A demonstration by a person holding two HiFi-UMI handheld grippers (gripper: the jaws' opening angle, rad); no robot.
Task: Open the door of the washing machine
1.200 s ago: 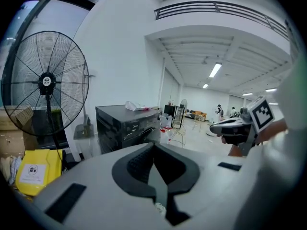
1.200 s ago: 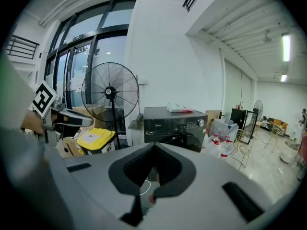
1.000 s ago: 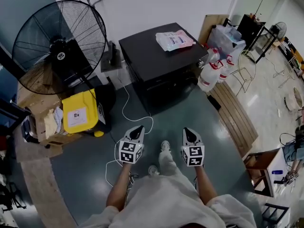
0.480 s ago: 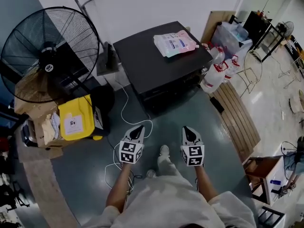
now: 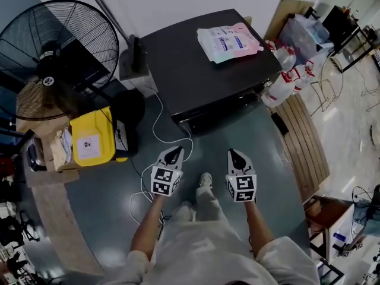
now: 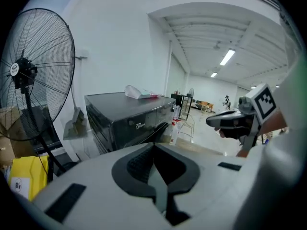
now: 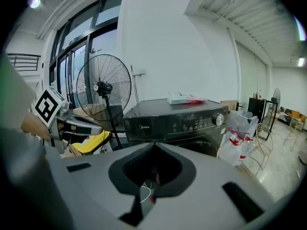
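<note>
The floor (image 5: 107, 200) is dark, smooth and a bit shiny. The person stands on it and holds two tools out in front. The left tool (image 5: 173, 153) is closed tight, with nothing in it. The right tool (image 5: 233, 154) is closed too, its tips meet, and it is empty. Both point ahead and a bit down.

A white cable (image 5: 155, 136) curls on the floor just past the left tool. A yellow box (image 5: 92, 138) sits off to the left.

The black washing machine (image 5: 196, 70) stands in front of both tools, but well apart from them. Nothing touches it yet. Its round door (image 7: 199, 148) is low on the front, under the knob and buttons, and looks shut. A pouch (image 5: 228, 42) lies on top. A big fan (image 5: 56, 52) stands to the left of it and spray bottles (image 5: 288, 79) to the right. A white wall (image 5: 178, 5) is behind.

I think the job has hardly begun. To do this step well, go closer and step over the cable. Bring one tool low to the door's edge. I cannot see the handle from here, so find it first. Open the tool before it gets there, then pull slowly.
</note>
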